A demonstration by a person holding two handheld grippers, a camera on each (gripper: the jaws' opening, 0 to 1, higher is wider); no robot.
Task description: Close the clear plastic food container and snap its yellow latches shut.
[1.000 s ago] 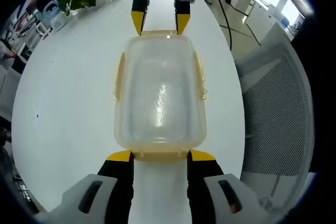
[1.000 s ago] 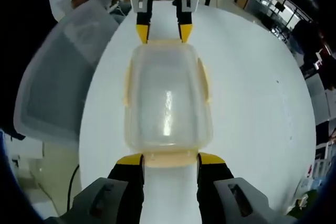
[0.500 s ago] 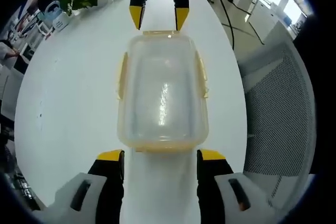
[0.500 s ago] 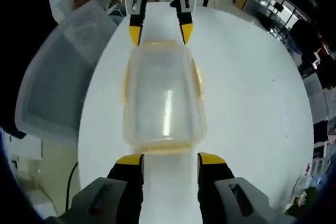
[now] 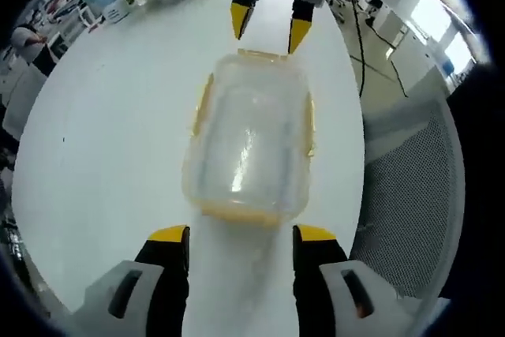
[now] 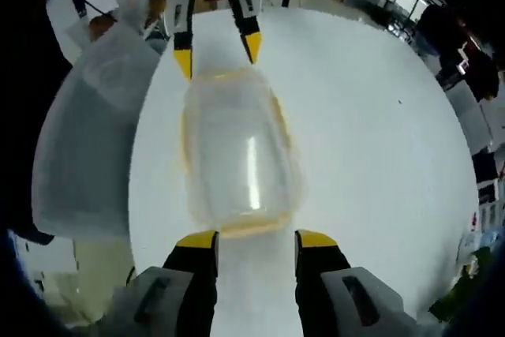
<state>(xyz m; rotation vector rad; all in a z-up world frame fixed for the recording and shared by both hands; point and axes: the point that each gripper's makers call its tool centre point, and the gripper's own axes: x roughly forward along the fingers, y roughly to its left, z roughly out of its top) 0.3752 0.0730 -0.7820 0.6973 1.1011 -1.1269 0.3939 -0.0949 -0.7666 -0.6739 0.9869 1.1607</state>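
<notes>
On white table [image 5: 102, 132]: container [image 5: 248, 144], lid seated, yellow latches [image 5: 203, 100] apparently down. My left gripper [image 5: 241, 234] and right gripper [image 6: 247, 240] gape, empty; I judge it nearly finished.

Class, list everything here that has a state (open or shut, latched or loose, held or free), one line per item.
food container: lid on, resting on the white table, not held.
yellow latches: lying flat along the container's sides; whether fully snapped cannot be told.
left gripper: open, jaws just short of the container's near end.
right gripper: open, jaws at the container's opposite end.
</notes>
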